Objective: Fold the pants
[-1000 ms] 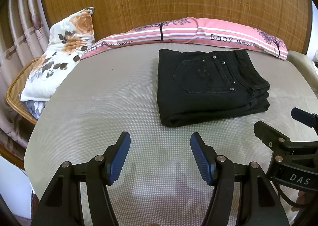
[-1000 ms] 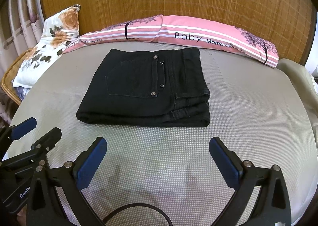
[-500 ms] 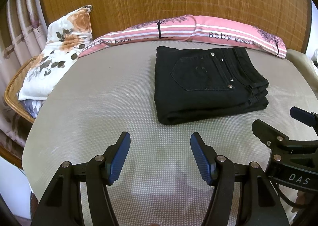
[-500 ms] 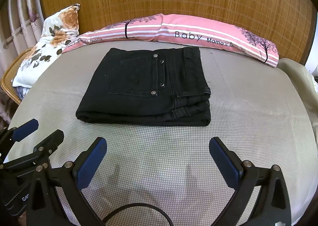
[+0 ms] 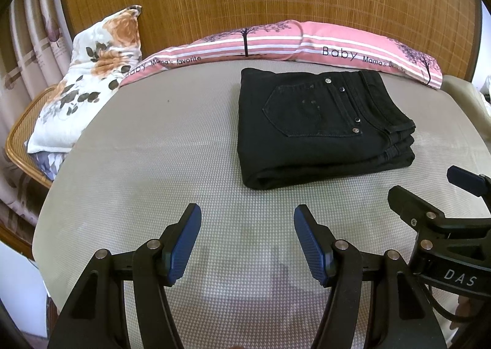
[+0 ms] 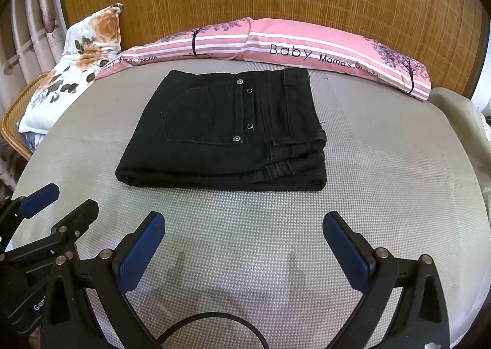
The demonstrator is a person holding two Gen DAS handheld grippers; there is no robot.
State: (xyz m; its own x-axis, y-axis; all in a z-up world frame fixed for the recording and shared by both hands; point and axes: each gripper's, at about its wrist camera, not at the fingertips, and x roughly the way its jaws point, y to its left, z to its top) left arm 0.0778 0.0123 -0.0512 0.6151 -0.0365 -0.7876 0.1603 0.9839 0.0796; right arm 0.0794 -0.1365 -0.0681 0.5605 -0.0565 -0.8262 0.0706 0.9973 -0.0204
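Evidently folding is complete: black pants (image 6: pixel 227 131) lie stacked squarely mid-bed (image 6: pixel 383 171), before the pink pillow (image 6: pixel 276 45). Left gripper (image 5: pixel 247 241) and right gripper (image 6: pixel 244 244) hover nearer, both wide, empty — retreat should stay level, avoiding snagging the stack's front edge.

Black jeans (image 5: pixel 319 131) with silver rivets lie on a grey houndstooth-weave bed (image 5: pixel 153 171). Pink-and-white striped bolster pillow (image 5: pixel 337 45), dark tree prints; white cushion (image 5: pixel 92 73), orange flowers. Tongs' pads (image 5: pixel 184 244) blue.
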